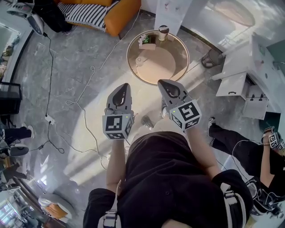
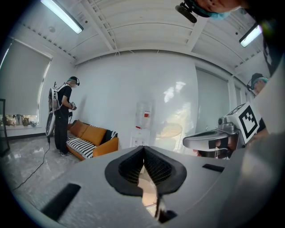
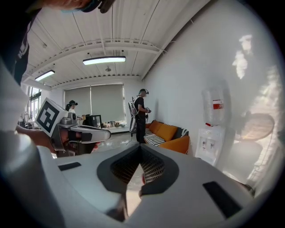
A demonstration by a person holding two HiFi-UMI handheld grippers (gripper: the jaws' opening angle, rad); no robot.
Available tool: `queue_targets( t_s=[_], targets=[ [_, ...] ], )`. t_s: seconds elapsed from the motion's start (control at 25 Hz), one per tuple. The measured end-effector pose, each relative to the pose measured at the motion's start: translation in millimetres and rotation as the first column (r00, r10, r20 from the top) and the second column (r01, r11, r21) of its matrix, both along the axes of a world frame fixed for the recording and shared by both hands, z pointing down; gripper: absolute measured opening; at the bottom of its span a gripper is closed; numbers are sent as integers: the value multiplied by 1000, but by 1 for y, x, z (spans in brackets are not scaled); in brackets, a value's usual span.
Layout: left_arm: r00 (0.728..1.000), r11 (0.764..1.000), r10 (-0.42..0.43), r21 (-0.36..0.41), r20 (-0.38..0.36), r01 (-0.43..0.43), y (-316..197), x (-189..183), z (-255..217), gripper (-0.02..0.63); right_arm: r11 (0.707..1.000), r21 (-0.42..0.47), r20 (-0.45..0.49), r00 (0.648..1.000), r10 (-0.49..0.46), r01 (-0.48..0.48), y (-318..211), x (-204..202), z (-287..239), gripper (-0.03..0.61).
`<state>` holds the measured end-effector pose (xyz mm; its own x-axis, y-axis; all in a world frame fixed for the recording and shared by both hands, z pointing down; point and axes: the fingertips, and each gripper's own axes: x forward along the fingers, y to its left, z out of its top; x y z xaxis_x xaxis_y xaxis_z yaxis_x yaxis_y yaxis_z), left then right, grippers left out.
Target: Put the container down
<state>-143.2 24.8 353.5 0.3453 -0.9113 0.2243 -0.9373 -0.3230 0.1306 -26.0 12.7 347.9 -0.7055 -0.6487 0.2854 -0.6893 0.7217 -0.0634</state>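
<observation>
Marble floor, round table (image 1: 167, 67) far ahead w/ a cup (image 1: 163, 31) & small bits. Left gripper (image 1: 122, 89) & right gripper (image 1: 164, 85) are raised near the person, jaws together, empty. Container prob. among those bits, can't tell which. Put-down looks done; next move prob. means stepping closer.

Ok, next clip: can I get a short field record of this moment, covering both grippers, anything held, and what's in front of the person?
left hand-held gripper: jaws together, nothing between them
right hand-held gripper: jaws together, nothing between them
held: nothing in either
pose: both raised side by side in front of the standing person
ahead: round table, a cup at its far edge
floor: cable trailing to the left
background: orange sofa
</observation>
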Motion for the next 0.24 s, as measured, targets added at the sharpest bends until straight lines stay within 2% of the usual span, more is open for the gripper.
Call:
queue_targets(
  t_s=[0.24],
  targets=[
    [1000, 1000, 3, -12, 0, -3, -2, 7, 4, 18, 1000, -8, -1, 1000, -1, 1, -2, 5, 3, 3]
  ],
)
